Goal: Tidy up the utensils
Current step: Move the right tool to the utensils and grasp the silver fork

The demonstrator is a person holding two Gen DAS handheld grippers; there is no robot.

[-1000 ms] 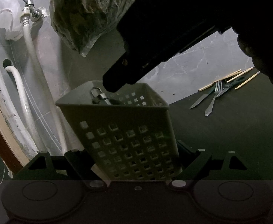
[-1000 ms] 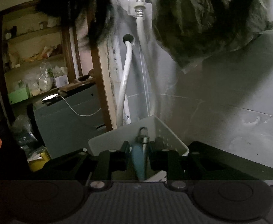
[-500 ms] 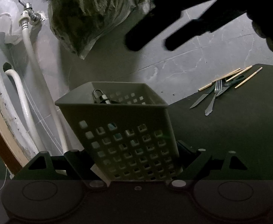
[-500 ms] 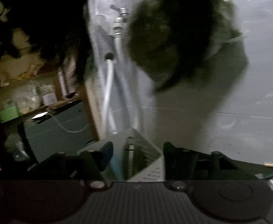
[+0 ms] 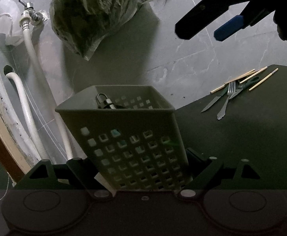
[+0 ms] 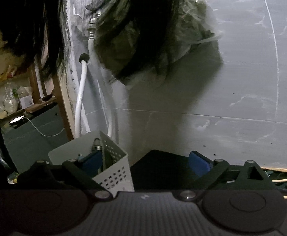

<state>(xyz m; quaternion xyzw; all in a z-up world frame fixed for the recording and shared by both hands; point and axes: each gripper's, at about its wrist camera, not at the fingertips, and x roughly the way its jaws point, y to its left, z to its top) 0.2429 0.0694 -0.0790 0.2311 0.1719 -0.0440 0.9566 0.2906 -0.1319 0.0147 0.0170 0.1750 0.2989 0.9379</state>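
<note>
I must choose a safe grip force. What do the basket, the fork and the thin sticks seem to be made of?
Basket: probably matte moulded plastic, with a regular grid of square holes.
Fork: likely polished metal, grey and glinting.
Thin sticks: pale tan, apparently wood or bamboo; too small to confirm.

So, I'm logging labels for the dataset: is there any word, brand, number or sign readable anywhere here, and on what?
None can be read.
White caddy: perforated wall, no print.
Small box on the shelf: dark marks, too small and blurred to read.
Knife, fork, chopsticks: no legible marking.
Right hand-held gripper: a pale mark on its body, not legible.
</note>
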